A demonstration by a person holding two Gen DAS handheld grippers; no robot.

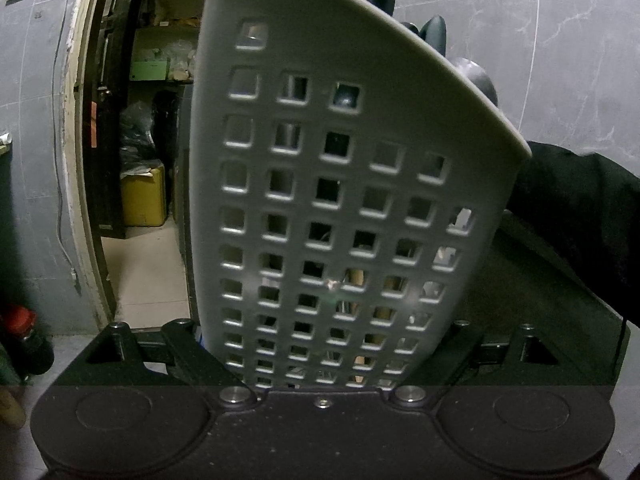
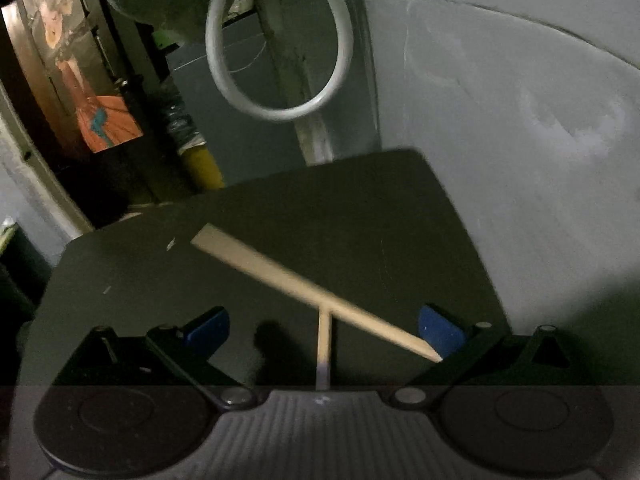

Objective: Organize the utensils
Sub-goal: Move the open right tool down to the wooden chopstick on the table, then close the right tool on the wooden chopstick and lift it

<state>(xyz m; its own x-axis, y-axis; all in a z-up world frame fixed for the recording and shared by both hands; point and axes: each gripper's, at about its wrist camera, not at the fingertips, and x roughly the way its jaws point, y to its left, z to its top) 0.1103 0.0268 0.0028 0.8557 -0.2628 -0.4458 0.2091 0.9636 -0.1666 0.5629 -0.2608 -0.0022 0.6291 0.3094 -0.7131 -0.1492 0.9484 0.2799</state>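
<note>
A grey perforated utensil holder (image 1: 340,184) fills the left wrist view, leaning to the left. My left gripper (image 1: 324,360) is shut on its lower part, one finger against each side. Dark utensil handles (image 1: 436,32) stick out of its top. In the right wrist view a wooden T-shaped spreader (image 2: 304,284) lies on the dark table (image 2: 380,208). My right gripper (image 2: 324,332) hovers open over it, blue pads (image 2: 440,334) wide apart. The spreader's stem runs between the fingers and its crossbar tip lies beside the right pad.
A person's black sleeve (image 1: 580,216) reaches in behind the holder. A white ring (image 2: 280,44) hangs blurred above the table's far edge. Beyond are a doorway with shelves, a yellow container (image 1: 144,196) and grey walls. A red-capped bottle (image 1: 20,320) stands at the left.
</note>
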